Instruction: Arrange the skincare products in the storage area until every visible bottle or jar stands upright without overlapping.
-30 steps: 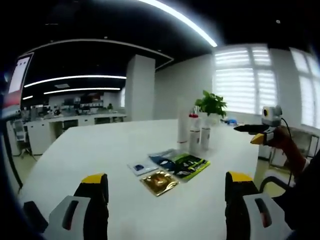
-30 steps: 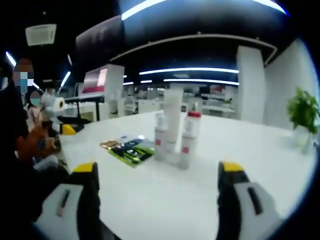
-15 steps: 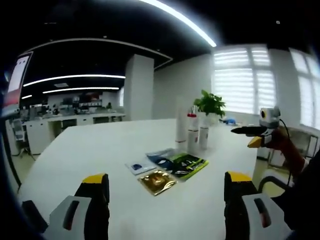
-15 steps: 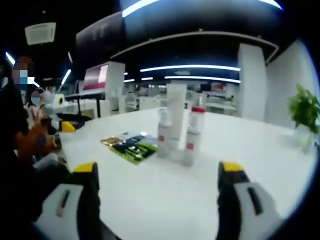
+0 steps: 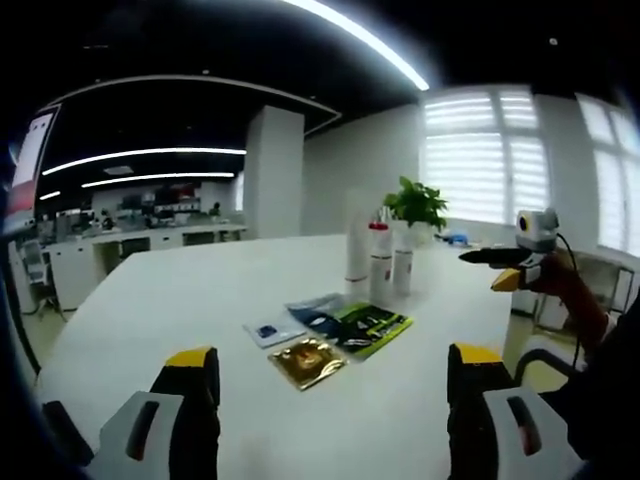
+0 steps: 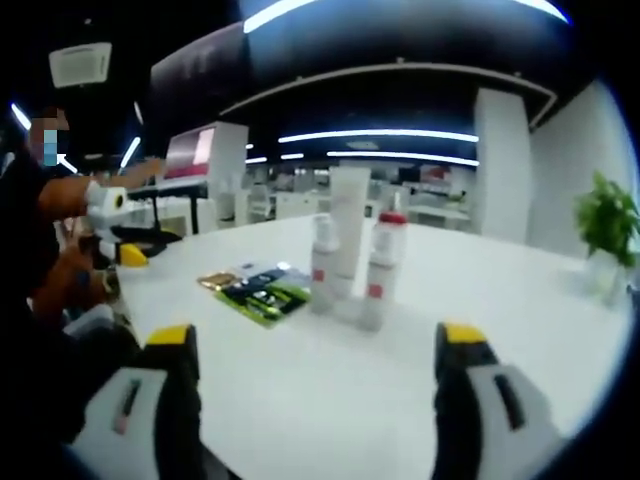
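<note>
Skincare bottles (image 6: 350, 262): a tight cluster on the white bench (image 6: 300, 390), far of both grippers; in the left gripper view the cluster (image 5: 376, 258) stands right of centre, in front of a potted plant (image 5: 415, 205).
Makeup of cluster: a tall white tube (image 6: 349, 230) flanked by two white bottles, the right one with a red cap (image 6: 378, 272); all look upright.
Sachets (image 5: 335, 330): flat packets lying just near of the bottles, some touching or overlapping one another.
Left gripper (image 5: 325, 375): jaws spread wide, nothing between them, above the near bench edge.
Right gripper (image 6: 318, 350): jaws likewise apart and empty; it also shows at the right of the left gripper view (image 5: 505, 260), held up off the bench.
Progress: the bottles appear to stand already; whether they touch or overlap is unclear, and the sachets seem unsorted.
Hard to tell: labels, any low jar at the bottles' feet, gaps between the bottles.
</note>
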